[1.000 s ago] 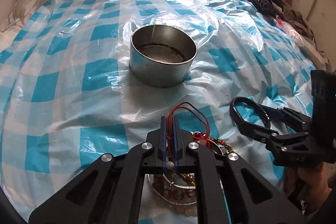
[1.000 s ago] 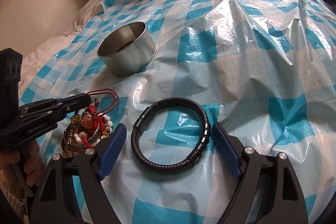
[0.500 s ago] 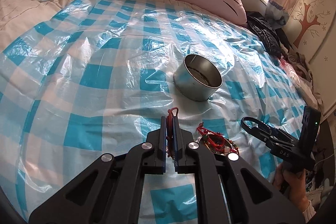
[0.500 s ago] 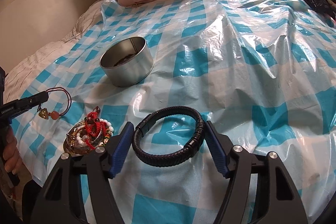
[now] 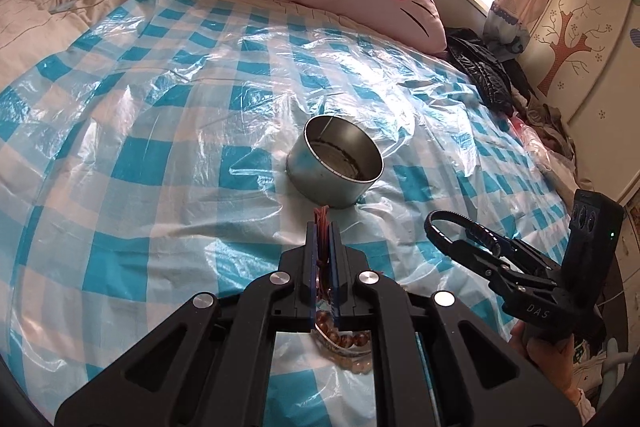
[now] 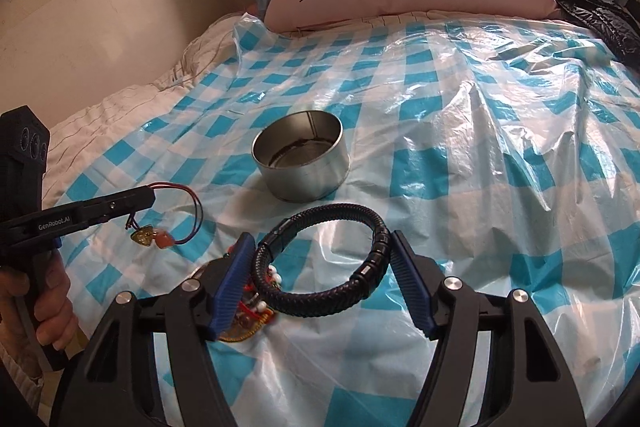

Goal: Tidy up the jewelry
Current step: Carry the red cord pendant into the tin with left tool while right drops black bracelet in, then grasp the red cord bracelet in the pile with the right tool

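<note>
Right wrist: one tin (image 6: 301, 155), one black bracelet (image 6: 324, 264)

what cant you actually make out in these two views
- Tin contents: both views, dark glare inside hides what lies there.
- Jewelry pile: right wrist view, right gripper finger and black bracelet cover most.
- Red cord bracelet charm: too small; left wrist view, left gripper fingers hide it.

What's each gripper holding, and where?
Left hand-held gripper: red cord bracelet, pinched by its cord. Right hand-held gripper: black braided bracelet, squeezed across its sides.
</note>
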A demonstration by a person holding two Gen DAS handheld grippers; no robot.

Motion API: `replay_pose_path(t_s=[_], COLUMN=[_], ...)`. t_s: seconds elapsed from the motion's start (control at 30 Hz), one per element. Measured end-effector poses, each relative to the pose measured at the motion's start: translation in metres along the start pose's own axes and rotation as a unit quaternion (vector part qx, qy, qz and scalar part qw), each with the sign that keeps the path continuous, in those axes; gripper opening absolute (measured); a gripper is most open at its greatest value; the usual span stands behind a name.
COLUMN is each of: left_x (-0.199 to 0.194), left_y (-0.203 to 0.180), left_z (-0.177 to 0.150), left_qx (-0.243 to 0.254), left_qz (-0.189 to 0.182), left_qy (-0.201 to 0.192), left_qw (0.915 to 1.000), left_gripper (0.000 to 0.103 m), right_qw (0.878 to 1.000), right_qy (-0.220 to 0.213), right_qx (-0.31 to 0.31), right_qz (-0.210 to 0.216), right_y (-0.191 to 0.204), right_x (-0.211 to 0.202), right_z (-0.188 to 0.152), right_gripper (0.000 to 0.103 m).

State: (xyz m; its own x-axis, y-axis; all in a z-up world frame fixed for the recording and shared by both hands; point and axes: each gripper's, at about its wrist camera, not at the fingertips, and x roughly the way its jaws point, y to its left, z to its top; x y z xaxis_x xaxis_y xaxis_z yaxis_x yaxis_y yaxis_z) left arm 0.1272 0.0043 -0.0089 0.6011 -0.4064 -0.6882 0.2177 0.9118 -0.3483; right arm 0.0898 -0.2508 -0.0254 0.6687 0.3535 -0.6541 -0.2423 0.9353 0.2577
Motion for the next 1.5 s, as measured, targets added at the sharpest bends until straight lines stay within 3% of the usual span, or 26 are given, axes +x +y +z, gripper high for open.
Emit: replay_pose_path(t_s=[0.27, 0.6, 0.73, 0.83, 1.0, 1.13, 1.3, 1.5], left_x=[0.016, 0.074, 0.114, 0.109, 0.08, 0.055, 0.033, 0.02], left_y=[-0.015, -0.028, -0.014, -0.002, 0.023, 0.034, 0.032, 0.019], left_z=[0.036, 0.074, 0.082, 0.081, 0.065, 0.04, 0.001, -0.027], left_qx=[0.0, -0.023, -0.045, -0.045, -0.042, -0.04, -0.046, -0.038], left_qz=[-0.021, -0.059, -0.021, 0.008, 0.065, 0.103, 0.115, 0.128], left_qy=[-0.014, -0.012, 0.027, 0.015, -0.009, -0.016, -0.018, -0.022], left_qw=[0.9997, 0.9979, 0.9984, 0.9988, 0.997, 0.9937, 0.9922, 0.9908], left_gripper=[0.005, 0.005, 0.005, 0.011, 0.035, 0.049, 0.062, 0.066], right_qw=[1.0, 1.0, 1.0, 0.999, 0.998, 0.998, 0.999, 0.999], right_qy=[-0.011, -0.015, -0.01, -0.007, -0.004, 0.024, -0.001, -0.009], right_qx=[-0.008, -0.016, -0.024, -0.036, -0.059, -0.057, -0.03, 0.033], right_qz=[0.002, -0.006, -0.005, -0.001, 0.0, -0.027, -0.028, -0.038], right_y=[0.012, 0.003, 0.004, 0.01, 0.027, 0.03, 0.026, 0.007], right_x=[0.022, 0.045, 0.06, 0.072, 0.099, 0.121, 0.074, 0.02], right_z=[0.023, 0.05, 0.06, 0.066, 0.077, 0.077, 0.055, 0.002], right_gripper=[0.067, 0.067, 0.067, 0.067, 0.067, 0.074, 0.079, 0.082])
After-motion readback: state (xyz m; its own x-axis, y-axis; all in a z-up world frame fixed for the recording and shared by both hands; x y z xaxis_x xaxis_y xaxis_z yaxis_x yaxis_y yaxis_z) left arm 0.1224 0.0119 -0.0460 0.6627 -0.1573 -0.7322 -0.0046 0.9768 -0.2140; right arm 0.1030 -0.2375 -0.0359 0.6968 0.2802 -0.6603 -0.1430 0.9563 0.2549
